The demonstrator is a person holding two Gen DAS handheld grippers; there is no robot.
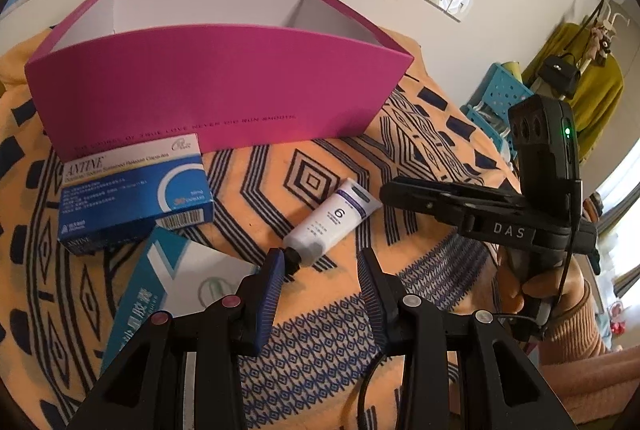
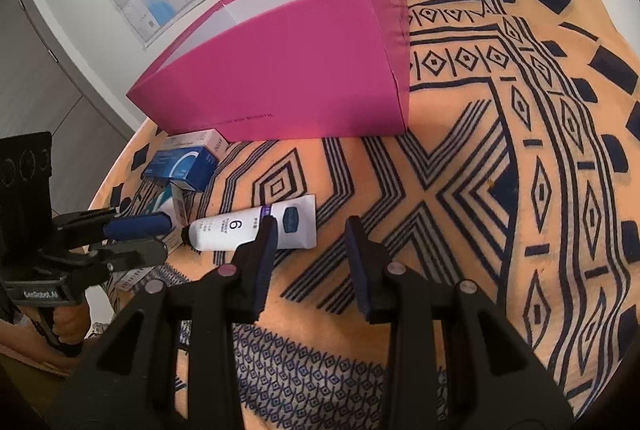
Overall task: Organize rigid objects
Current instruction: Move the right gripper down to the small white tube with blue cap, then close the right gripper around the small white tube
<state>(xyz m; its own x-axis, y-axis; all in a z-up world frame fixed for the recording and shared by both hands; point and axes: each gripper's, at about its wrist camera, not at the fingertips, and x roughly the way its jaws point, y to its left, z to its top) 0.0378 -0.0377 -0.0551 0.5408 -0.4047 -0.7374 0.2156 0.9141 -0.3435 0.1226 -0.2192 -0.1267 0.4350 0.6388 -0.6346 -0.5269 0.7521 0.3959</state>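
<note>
Both grippers hovering, jaws apart and empty.
White tube (image 1: 334, 216) is lying between medicine boxes (image 1: 132, 186) and right gripper (image 2: 310, 226); left gripper (image 1: 322, 262) nearing tube's cap; pink box (image 1: 208, 86) standing behind.

Left claw (image 1: 322, 256) angled down, jaws apart, right claw (image 2: 310, 230) likewise

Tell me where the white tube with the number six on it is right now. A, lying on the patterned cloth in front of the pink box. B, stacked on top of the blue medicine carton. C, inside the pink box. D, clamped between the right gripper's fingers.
A: the white tube lies flat on the patterned cloth, in front of the pink box and beside the blue medicine carton; neither gripper holds it.
</note>
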